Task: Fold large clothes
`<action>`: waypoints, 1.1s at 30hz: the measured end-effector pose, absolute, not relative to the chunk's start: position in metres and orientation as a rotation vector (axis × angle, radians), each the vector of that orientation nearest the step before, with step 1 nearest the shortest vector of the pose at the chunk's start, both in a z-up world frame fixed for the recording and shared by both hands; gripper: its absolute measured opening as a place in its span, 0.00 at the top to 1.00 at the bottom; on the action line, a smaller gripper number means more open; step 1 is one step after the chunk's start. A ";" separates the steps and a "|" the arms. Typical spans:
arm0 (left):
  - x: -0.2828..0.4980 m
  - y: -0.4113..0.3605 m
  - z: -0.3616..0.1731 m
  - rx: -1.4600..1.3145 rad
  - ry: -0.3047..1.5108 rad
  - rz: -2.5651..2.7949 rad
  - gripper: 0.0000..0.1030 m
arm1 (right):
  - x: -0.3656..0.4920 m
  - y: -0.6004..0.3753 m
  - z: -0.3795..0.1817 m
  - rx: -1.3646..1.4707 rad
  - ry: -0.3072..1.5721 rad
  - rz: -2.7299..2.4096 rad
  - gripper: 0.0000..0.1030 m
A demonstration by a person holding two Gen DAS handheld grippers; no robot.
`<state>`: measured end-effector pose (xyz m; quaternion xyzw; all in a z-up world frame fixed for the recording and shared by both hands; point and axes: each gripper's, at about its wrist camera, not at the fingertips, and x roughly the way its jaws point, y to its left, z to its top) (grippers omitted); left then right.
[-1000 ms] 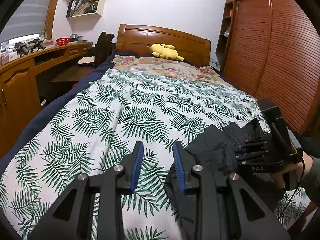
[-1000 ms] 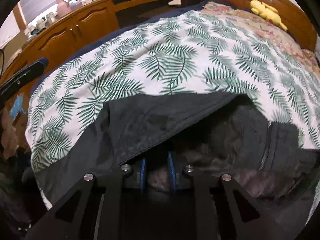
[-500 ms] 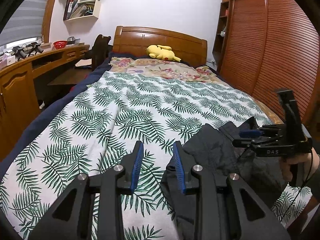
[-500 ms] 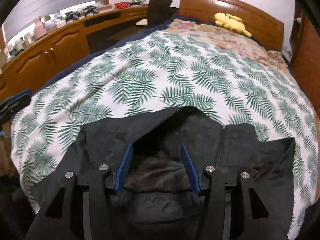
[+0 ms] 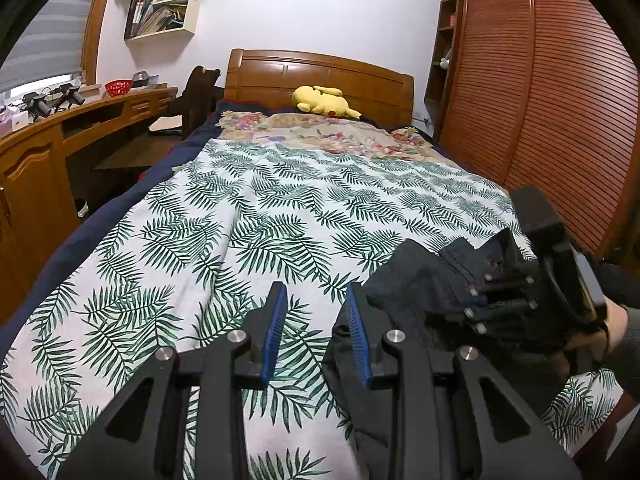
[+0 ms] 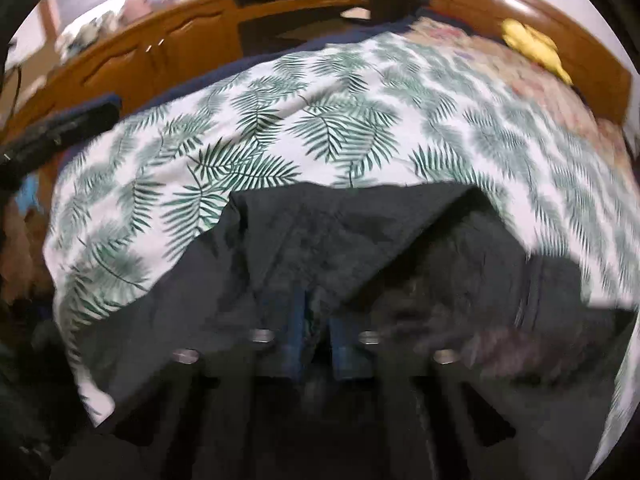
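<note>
At the foot of the bed (image 5: 240,216), left gripper (image 5: 316,332) hangs with fingers apart, empty; right gripper (image 6: 316,332) pinches the dark jacket (image 6: 320,248) (view blurred); lift evenly, spread it flat over the leaf-print cover before folding.

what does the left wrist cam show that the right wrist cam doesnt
Only the left wrist view shows the louvered wardrobe doors, the wall shelf with books, and the right gripper from outside, buried in the dark garment, along with the left gripper open over the bedspread.

Only the right wrist view, which is blurred, shows the garment spread wide across the bed's near end, with the right gripper narrowed on its fabric.

Both show the palm-leaf bedspread, the yellow plush toy, the wooden headboard and the desk.
</note>
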<state>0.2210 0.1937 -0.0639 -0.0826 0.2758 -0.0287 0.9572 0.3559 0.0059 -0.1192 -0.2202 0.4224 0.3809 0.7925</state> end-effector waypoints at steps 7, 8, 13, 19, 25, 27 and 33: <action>0.219 0.207 -0.063 -0.198 0.551 -0.044 0.72 | 0.404 0.038 -0.099 -0.551 0.787 0.778 0.97; 0.219 0.208 -0.064 -0.200 0.551 -0.043 0.72 | 0.411 0.047 -0.094 -0.568 0.762 0.770 0.97; 0.223 0.210 -0.069 -0.202 0.566 -0.043 0.72 | 0.431 0.079 -0.092 -0.649 0.693 0.760 0.97; 0.229 0.206 -0.073 -0.195 0.586 -0.046 0.72 | 0.452 0.100 -0.097 -0.690 0.654 0.709 0.97; 0.233 0.197 -0.071 -0.181 0.587 -0.060 0.72 | 0.471 0.085 -0.077 -0.607 0.615 0.587 0.40; 0.233 0.192 -0.069 -0.174 0.584 -0.070 0.72 | 0.473 0.069 -0.065 -0.582 0.600 0.573 0.38; 0.234 0.170 -0.064 -0.148 0.581 -0.118 0.72 | 0.476 -0.021 -0.057 -0.576 0.619 0.489 0.38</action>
